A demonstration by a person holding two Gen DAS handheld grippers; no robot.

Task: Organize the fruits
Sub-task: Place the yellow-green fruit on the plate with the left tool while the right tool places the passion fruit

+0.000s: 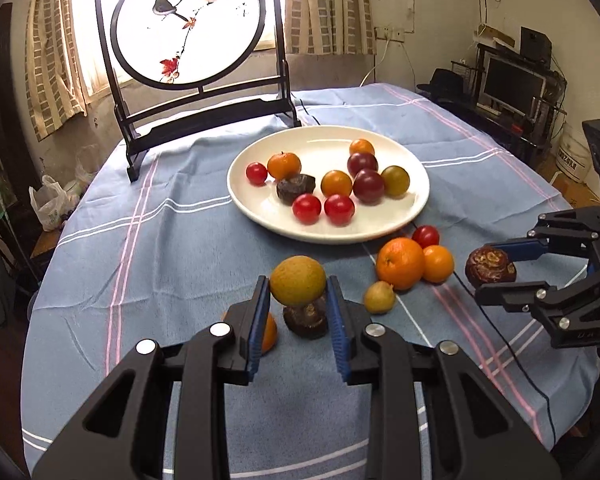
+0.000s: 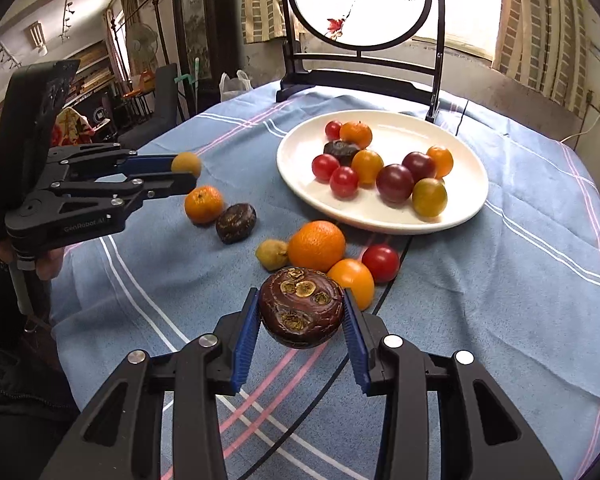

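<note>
L gripper (image 1: 298, 286) & R gripper (image 2: 300, 308), both angled down, gripping fruit

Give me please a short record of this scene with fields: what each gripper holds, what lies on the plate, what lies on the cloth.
left gripper: shut on a tan round fruit, lifted above the cloth
right gripper: shut on a dark brown water chestnut
white plate: cherry tomatoes in red, orange, purple and green, one mandarin, one water chestnut
blue checked tablecloth: two mandarins, another water chestnut, a few small fruits
</note>
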